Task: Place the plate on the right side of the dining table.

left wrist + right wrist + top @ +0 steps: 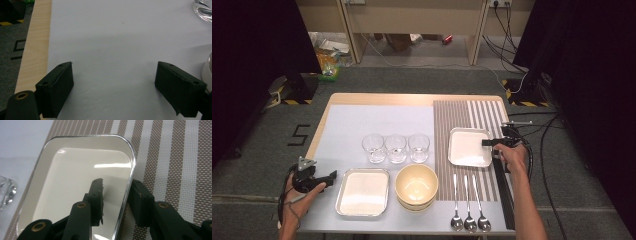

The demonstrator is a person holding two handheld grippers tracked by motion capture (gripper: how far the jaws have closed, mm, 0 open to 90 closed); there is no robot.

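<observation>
The white tray [469,146] with the metal rim is lying on the striped mat [462,112] at the right of the table [412,97]. Its right rim is being straddled by the right gripper [116,197], one jaw inside the tray and one outside on the mat; a gap is being left on both sides of the rim, so the jaws are parted and nothing is being pinched.

Three spoons [469,202] are lying side by side near the table's front edge, just nearer than this tray. Left of them, one cream bowl [416,186] is standing, and a second tray [362,192] is lying left of the bowl. Three clear glasses [395,148] are lined up in a row beyond the bowl, on the pale sheet [377,117].

The left gripper [113,87] is being held low over the sheet at the near left corner, its jaws spread wide with nothing between them.
</observation>
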